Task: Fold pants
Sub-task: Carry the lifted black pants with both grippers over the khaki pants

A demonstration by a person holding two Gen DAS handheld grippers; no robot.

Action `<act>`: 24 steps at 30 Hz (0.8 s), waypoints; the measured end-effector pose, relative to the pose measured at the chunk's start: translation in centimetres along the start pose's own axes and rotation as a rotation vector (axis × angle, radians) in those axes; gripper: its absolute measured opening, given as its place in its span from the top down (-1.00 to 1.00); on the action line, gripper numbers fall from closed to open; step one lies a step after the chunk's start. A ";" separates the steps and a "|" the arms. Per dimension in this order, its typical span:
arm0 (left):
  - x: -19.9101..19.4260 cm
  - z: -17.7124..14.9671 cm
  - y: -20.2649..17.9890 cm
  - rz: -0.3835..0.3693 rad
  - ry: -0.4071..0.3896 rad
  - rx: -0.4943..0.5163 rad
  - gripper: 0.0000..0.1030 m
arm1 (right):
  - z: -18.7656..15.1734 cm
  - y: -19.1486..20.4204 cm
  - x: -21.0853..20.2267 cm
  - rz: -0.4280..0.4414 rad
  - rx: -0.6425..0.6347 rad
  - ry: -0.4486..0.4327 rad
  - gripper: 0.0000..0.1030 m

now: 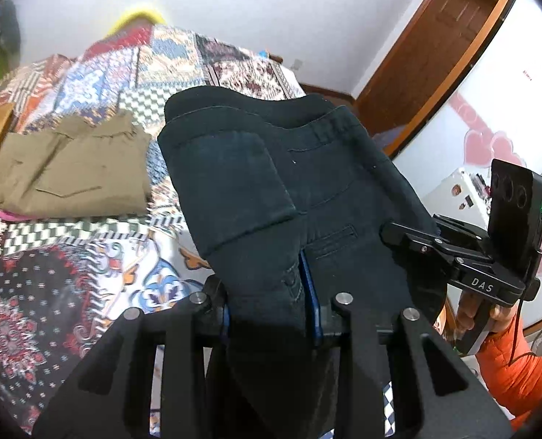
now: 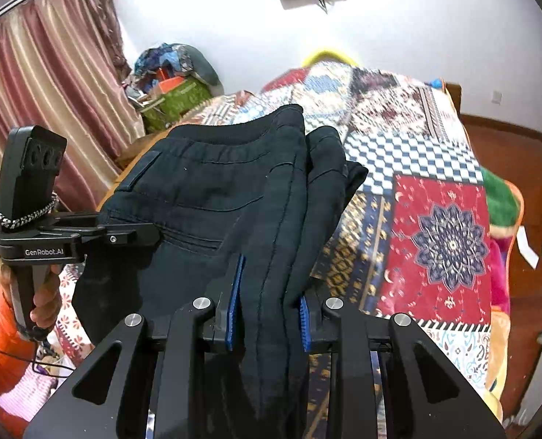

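Dark navy pants [image 1: 271,183], folded into a thick bundle, are held up above the patchwork bed cover [image 1: 88,256]. My left gripper [image 1: 271,292] is shut on one side of the bundle. My right gripper [image 2: 267,311] is shut on the other side; the pants also show in the right wrist view [image 2: 216,201] with the waistband at the top. The right gripper body shows in the left wrist view [image 1: 490,248], and the left gripper body shows in the right wrist view [image 2: 51,234], both clamped on the cloth edges.
Folded khaki pants [image 1: 73,172] lie on the bed to the left. A wooden door [image 1: 435,47] and a white fridge [image 1: 508,128] stand to the right. Pink curtains [image 2: 40,91] and a pile of bags [image 2: 176,84] stand at the left. A green blanket [image 2: 501,197] hangs off the bed's right edge.
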State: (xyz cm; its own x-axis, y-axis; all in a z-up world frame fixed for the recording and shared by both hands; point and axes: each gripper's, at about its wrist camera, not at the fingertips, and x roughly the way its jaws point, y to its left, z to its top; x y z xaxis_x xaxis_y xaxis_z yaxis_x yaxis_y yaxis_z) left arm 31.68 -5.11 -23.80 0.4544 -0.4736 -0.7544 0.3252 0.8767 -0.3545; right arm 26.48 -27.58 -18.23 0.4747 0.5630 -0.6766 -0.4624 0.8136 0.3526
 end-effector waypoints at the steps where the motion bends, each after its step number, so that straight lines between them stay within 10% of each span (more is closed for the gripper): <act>1: -0.7 0.0 0.2 0.002 -0.011 -0.003 0.40 | 0.2 0.4 -0.1 0.001 -0.006 -0.007 0.55; 24: -10.0 -1.4 13.5 0.115 -0.125 -0.163 0.40 | 4.5 11.8 7.8 0.115 -0.128 -0.019 0.55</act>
State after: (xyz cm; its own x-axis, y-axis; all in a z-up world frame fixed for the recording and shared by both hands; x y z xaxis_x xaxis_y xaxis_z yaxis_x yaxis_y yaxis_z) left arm 30.30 11.55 -21.81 0.5830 -0.3675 -0.7246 0.1319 0.9228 -0.3620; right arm 28.12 -12.93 -16.40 0.4270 0.6547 -0.6238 -0.6050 0.7195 0.3410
